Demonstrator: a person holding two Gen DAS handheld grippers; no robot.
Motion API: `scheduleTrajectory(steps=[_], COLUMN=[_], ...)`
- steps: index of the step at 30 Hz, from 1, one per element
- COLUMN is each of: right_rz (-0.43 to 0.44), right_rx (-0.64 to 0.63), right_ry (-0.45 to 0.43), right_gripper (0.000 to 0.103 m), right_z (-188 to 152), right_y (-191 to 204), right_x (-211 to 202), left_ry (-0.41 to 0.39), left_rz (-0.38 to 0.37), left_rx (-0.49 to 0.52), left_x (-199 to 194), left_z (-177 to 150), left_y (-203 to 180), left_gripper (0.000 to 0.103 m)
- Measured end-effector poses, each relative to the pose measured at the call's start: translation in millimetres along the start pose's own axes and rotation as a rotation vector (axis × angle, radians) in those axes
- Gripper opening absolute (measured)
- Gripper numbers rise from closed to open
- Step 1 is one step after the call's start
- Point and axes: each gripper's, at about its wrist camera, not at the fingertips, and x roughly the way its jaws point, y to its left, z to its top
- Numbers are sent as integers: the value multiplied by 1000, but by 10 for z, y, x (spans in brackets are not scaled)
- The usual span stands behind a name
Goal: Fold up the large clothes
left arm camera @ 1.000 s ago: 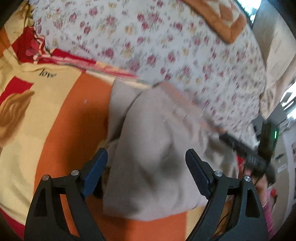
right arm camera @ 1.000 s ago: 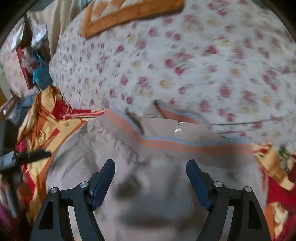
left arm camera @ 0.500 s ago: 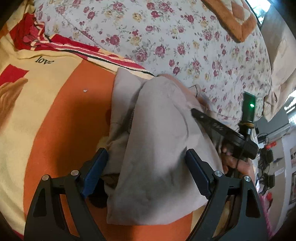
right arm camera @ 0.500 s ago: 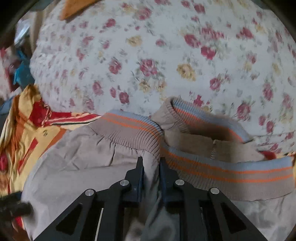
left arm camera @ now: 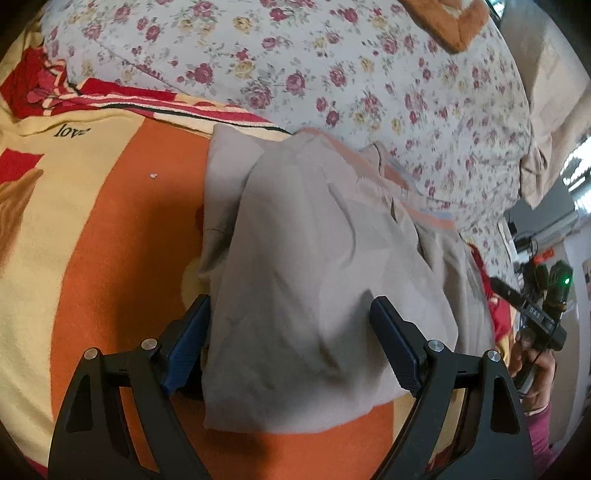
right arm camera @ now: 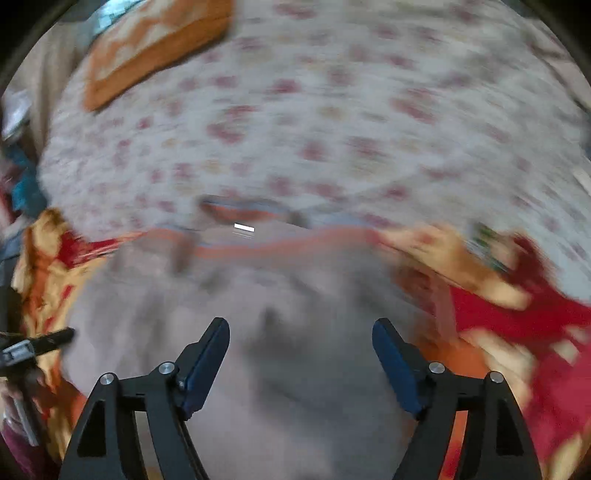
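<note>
An orange, yellow and red blanket [left arm camera: 110,229] fills the left wrist view from nine o'clock down to six, with the word "love" [left arm camera: 72,131] printed on a yellow band at ten o'clock. Above it, from eleven to two o'clock, lies a white sheet with red flowers [left arm camera: 332,66]. An orange-edged quilted cushion [left arm camera: 447,22] sits on that sheet at one o'clock. A beige cloth [left arm camera: 550,122] hangs at two o'clock. In the blurred right wrist view, the cushion [right arm camera: 155,48] lies at eleven o'clock.
</note>
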Motion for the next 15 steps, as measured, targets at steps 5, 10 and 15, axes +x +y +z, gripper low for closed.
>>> scheduleTrajectory(steps=[5,10,15], right_rz=[45,153,74], right_rx=[112,122,-40], right_ry=[101,89,58], right_gripper=[77,55,15], right_z=[-493,-851,-994], right_y=[-428,-384,-55], right_x=[-30,-150,-170], left_ry=[2,-5,19], left_rz=[-61,-183,-100], left_rx=[-32,-72,37], left_x=[-121,-265,-164], left_z=[-61,-132,-242], left_y=[76,163,24], left_gripper=[86,86,74])
